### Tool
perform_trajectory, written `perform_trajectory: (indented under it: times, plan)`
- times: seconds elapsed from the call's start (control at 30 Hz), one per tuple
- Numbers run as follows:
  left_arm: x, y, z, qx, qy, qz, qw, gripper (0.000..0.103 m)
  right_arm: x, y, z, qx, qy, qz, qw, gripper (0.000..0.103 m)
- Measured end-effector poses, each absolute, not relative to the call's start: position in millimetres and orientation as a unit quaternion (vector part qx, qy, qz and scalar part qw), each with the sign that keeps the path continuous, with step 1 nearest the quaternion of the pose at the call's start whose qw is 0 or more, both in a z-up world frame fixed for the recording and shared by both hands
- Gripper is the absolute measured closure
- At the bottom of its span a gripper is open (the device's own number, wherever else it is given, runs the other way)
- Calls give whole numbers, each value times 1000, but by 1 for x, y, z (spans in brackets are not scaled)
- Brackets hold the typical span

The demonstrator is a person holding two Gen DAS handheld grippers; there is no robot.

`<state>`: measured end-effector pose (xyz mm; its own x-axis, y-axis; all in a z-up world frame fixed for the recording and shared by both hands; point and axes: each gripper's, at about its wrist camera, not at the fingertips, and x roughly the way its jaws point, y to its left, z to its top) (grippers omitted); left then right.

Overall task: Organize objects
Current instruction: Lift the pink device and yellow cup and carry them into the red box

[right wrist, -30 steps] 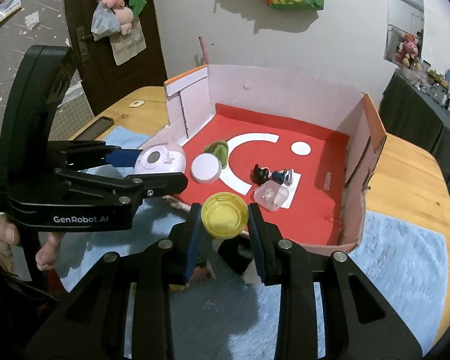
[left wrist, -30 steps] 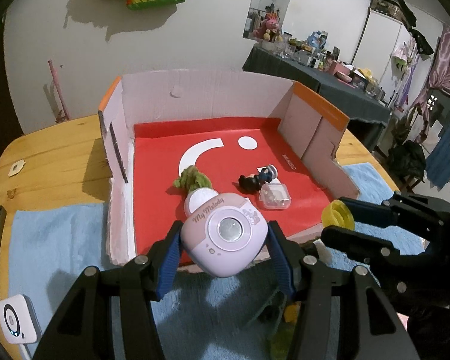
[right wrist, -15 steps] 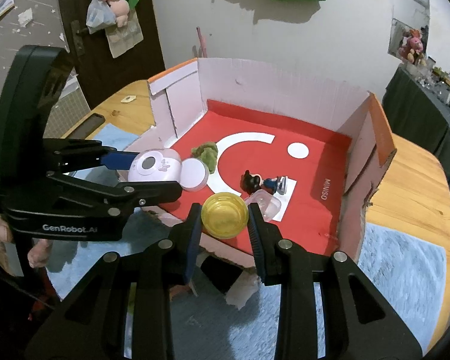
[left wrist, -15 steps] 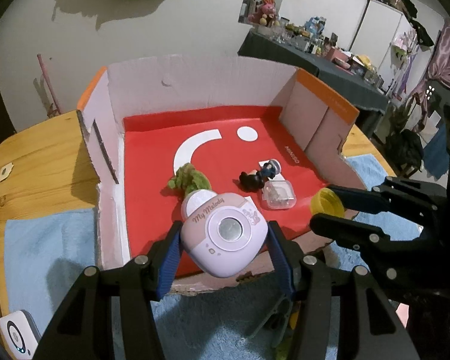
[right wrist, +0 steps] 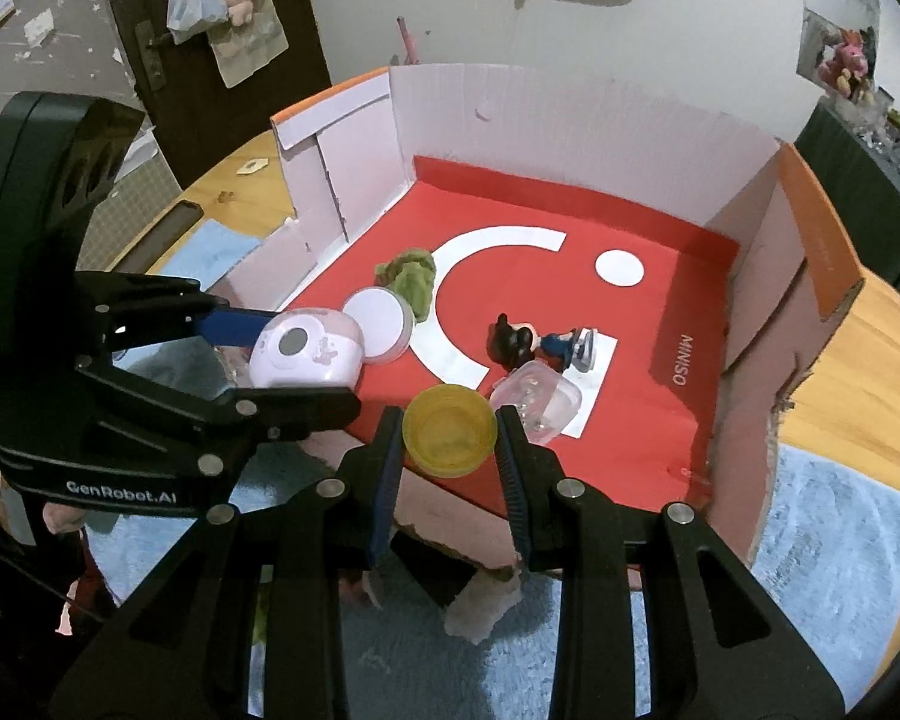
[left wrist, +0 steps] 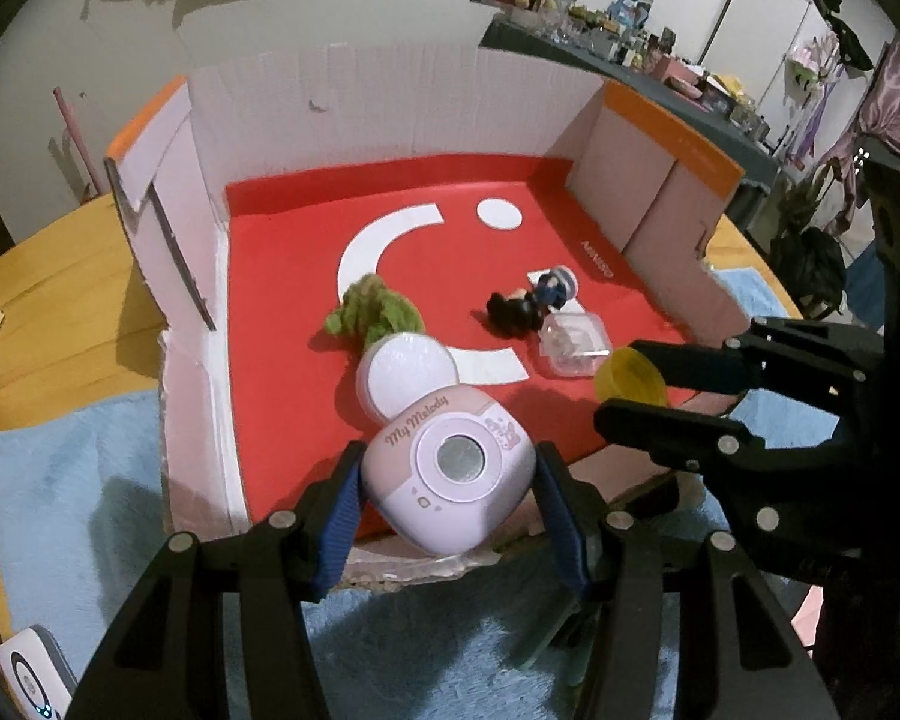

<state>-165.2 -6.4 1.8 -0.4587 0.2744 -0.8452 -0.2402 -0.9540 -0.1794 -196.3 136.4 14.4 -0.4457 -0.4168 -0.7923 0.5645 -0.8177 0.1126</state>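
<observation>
My left gripper [left wrist: 447, 474] is shut on a lilac "My Melody" toy camera [left wrist: 450, 474], held over the front lip of an open cardboard box [left wrist: 390, 96] with a red floor. From the right wrist the same camera [right wrist: 306, 348] shows at the left, in the left gripper [right wrist: 294, 354]. My right gripper [right wrist: 450, 429] is shut on a small yellow cup [right wrist: 450, 429], just over the box's front edge; the cup [left wrist: 630, 375] also shows in the left wrist view. Inside lie a round white-lidded tin [left wrist: 405, 369], a green fuzzy toy [left wrist: 372, 312], a dark-haired figurine [left wrist: 525, 303] and a clear plastic case [left wrist: 573, 339].
The box sits on a light-blue fluffy mat [right wrist: 834, 546] over a wooden table [left wrist: 60, 300]. A small white device [left wrist: 27, 675] lies at the mat's near-left corner. A hand [right wrist: 60, 519] grips the left tool. A cluttered dark table [left wrist: 660, 69] stands behind.
Both grippers have come forward and down toward the box, still holding the camera and the yellow cup; the box floor now fills more of both views.
</observation>
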Motion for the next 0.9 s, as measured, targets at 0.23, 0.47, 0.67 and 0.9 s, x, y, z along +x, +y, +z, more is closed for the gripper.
perform_trajectory:
  times: [0.23, 0.47, 0.67, 0.9]
  plan:
    - [-167, -7, 0, -506, -13, 849, 153, 46, -201, 133, 6, 453, 84, -837, 296, 74]
    - [-174, -6, 0, -516, -6, 843, 152, 46, -207, 131, -1, 468, 79, -828, 298, 74]
    - [-183, -5, -5, -529, -2, 835, 151, 46, -212, 133, -3, 478, 65, -821, 304, 74]
    - [-191, -2, -6, -534, 2, 832, 151, 46, -219, 135, -4, 491, 48, -812, 313, 74]
